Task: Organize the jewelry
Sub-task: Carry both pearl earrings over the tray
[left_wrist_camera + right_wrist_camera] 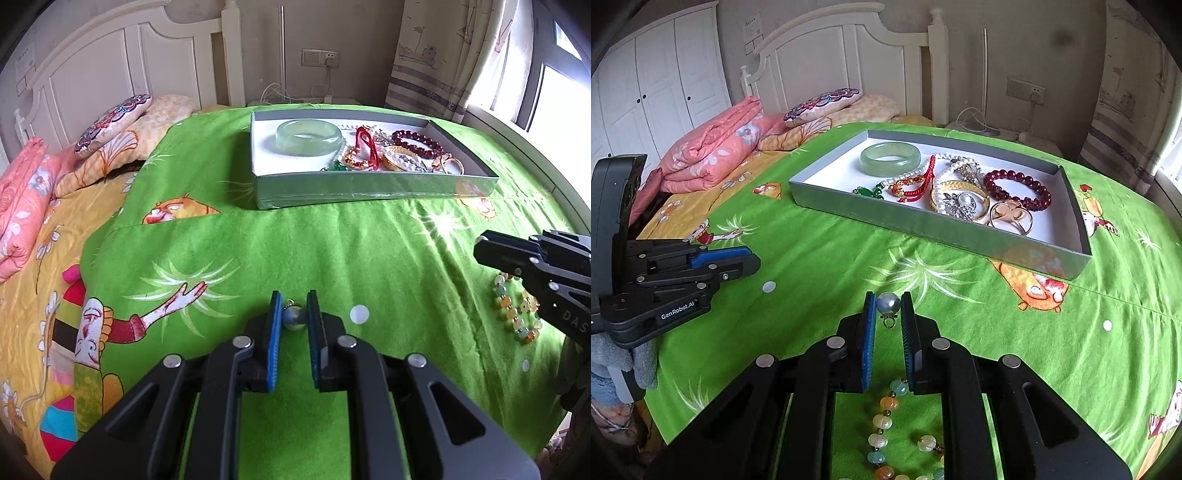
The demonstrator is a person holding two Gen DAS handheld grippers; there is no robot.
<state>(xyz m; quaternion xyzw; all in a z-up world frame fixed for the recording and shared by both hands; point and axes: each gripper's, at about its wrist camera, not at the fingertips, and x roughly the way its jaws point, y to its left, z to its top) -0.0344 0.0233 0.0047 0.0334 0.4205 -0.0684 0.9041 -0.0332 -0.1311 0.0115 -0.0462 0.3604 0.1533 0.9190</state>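
Observation:
My left gripper (294, 306) is shut on a small blue-grey pearl earring (293, 316), held above the green cloth. My right gripper (888, 306) is shut on a matching grey pearl earring (888, 305) with its ring hanging down. A pastel bead bracelet (882, 432) lies on the cloth under the right gripper; it also shows in the left wrist view (517, 314). A grey jewelry box (923, 221) at the back holds a green jade bangle (890, 158), a dark red bead bracelet (1017, 189), gold bangles, a red cord and pearls. The box (369, 184) also shows in the left wrist view.
The green cartoon cloth (295, 240) covers a bed. A folded pink quilt (713, 147) and pillows (831, 107) lie at the back left by the white headboard. A window and curtain are at the right. The left gripper body (665, 280) sits at the left of the right wrist view.

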